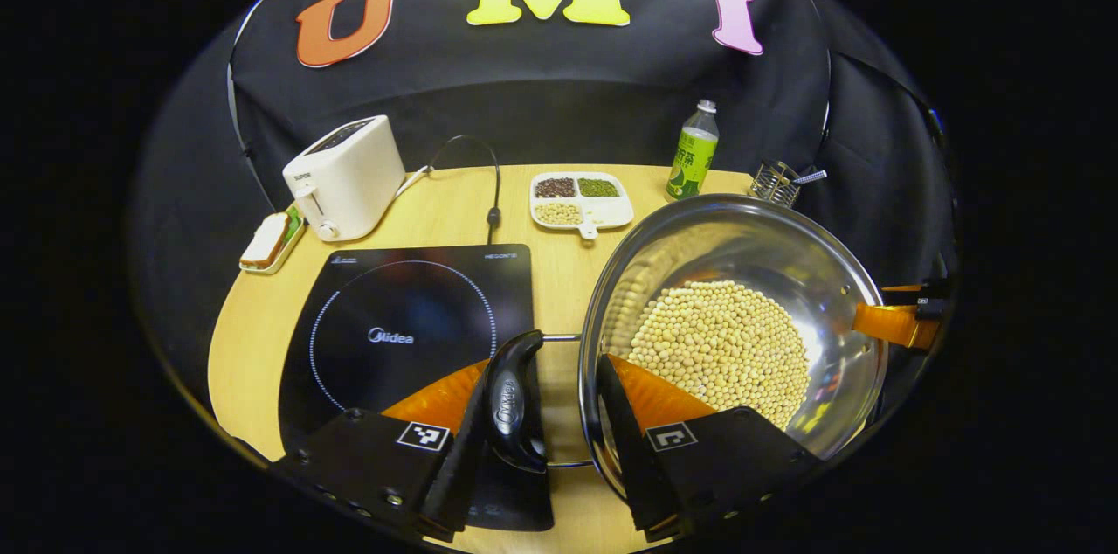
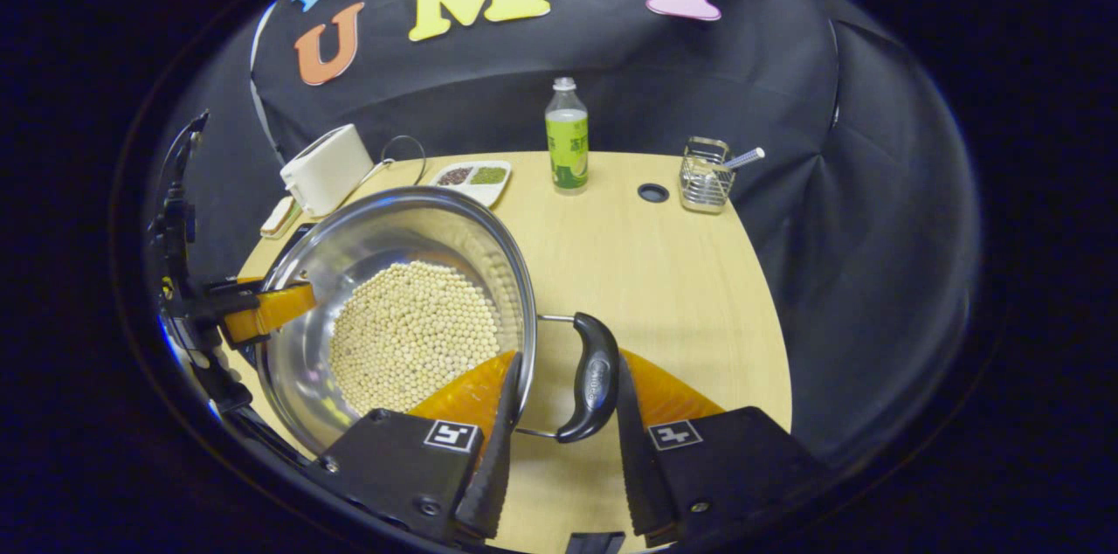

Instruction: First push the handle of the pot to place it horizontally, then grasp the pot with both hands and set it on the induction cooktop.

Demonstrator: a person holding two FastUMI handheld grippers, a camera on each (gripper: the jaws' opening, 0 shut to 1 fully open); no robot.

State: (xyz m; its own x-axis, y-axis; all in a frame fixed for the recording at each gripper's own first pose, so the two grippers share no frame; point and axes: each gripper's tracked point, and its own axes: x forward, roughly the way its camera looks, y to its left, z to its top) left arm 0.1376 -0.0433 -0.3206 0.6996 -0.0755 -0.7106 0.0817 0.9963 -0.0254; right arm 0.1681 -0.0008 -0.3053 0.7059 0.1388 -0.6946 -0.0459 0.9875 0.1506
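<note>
The handles lie level, so the two-handed grasp looks in hand: the shiny steel pot of pale beans [image 1: 734,318] sits on the wooden table [image 2: 664,274] beside the black induction cooktop [image 1: 402,327]. Left gripper [image 1: 541,414] and right gripper [image 2: 563,401] each straddle a black side handle, fingers part-open, one finger touching the handle, so I judge neither clamped yet; next, squeeze and lift together

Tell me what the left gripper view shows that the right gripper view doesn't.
Left gripper view: the induction cooktop laid out beside the pot, and the left tongs straddling the pot's left handle.
Right gripper view: a round table hole, and the right tongs straddling the right handle.
Shared: pot of pale beans, toaster, divided dish, green bottle, wire rack.
</note>
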